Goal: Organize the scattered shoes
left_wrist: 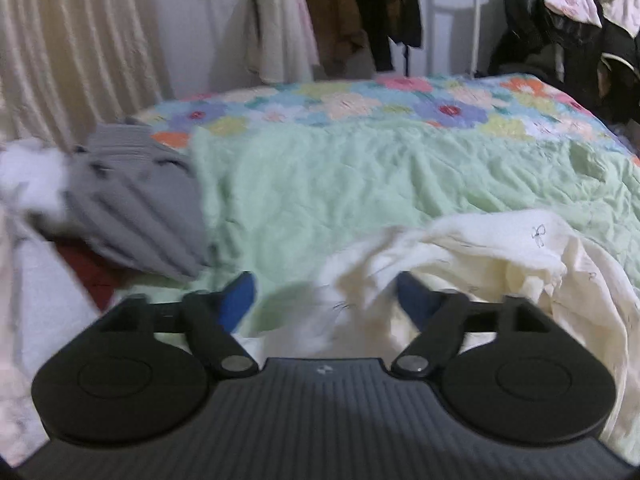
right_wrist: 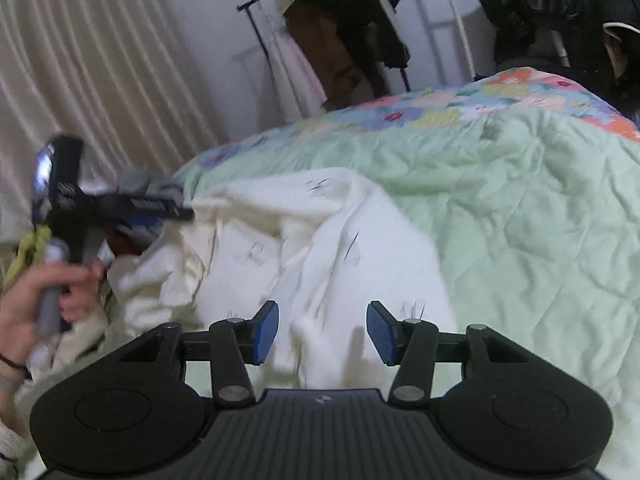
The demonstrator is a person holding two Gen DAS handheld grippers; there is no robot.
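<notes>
We see no shoes in either view, only a bed with a green quilt (left_wrist: 320,184), a cream garment (right_wrist: 304,240) and a gray garment (left_wrist: 136,200). Our left tongs (left_wrist: 324,300) and right tongs (right_wrist: 322,334) both stand apart, holding nothing. Shoes would probably handle light and semi-stiff, best gripped at the heel collar.
</notes>
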